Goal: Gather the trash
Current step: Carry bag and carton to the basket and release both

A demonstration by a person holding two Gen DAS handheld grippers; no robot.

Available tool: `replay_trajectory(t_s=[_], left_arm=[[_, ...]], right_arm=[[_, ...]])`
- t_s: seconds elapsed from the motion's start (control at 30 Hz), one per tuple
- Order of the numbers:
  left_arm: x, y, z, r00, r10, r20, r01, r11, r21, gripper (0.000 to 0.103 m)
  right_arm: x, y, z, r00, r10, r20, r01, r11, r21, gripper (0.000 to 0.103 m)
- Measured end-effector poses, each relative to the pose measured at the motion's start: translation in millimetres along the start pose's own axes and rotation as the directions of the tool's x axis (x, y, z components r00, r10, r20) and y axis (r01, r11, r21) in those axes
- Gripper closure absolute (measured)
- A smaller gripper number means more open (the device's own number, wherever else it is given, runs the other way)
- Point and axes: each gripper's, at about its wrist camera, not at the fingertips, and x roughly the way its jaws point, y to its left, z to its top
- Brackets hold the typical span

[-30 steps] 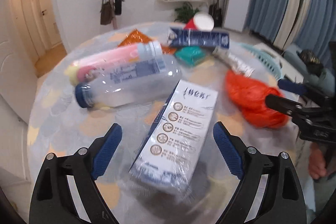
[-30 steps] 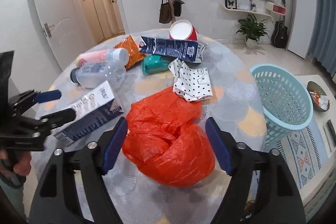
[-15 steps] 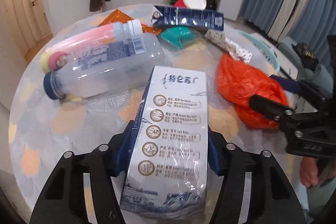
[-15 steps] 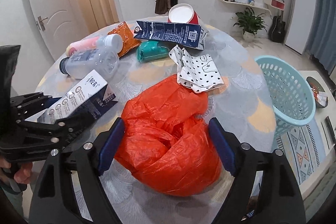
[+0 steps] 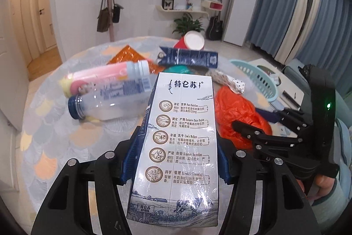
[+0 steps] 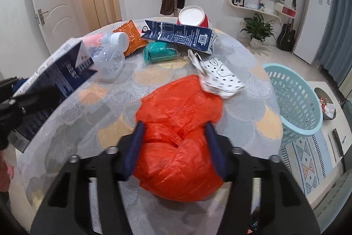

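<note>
Between our left tongs [image 5: 176, 160] we clamp the milk carton [image 5: 180, 147]; our right tongs [image 6: 176, 149] are closing, pads against the orange bag [image 6: 178, 140] on the table [image 6: 253, 111].

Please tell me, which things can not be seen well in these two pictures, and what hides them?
- Milk carton: its bottom end is cut off low in the left wrist view; blurred in the right wrist view.
- Teal packet: mostly hidden behind the carton in the left wrist view.
- Orange plastic bag: contents not visible; the right gripper, closing, covers its sides.
- Basket: inside unclear in both views.
</note>
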Motion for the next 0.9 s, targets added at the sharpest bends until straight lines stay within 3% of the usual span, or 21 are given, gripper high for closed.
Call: replay_trajectory(t_s=[0.1,0.33,0.7,0.9], left_arm=[[-6.9,-2.0,3.1,1.0,0.003,0.024,-0.002,1.0,-0.001,0.046],[-31.2,-6.1,15.2,0.994,0.006,0.113,-0.006,1.0,-0.001,0.046],[-27.9,-30.5,59.6,0.983,-0.033,0.182,0.028,0.999,0.029,0.046],[-14.6,-65.2,98.7,0.974,-0.077,0.211,0.061,0.995,0.08,0.046]], right_arm=[[-14.0,4.6,1.1,0.997,0.064,0.031,-0.064,0.998,-0.021,0.072],[-44.9,9.1,11.2,0.977,0.185,0.103,-0.183,0.983,-0.025,0.074],[-99.4,-12.7,35.3,0.942,0.178,0.284,-0.183,0.983,-0.009,0.074],[-113.3,-62.4,51.0,0.928,0.052,0.368,-0.093,0.991,0.094,0.074]])
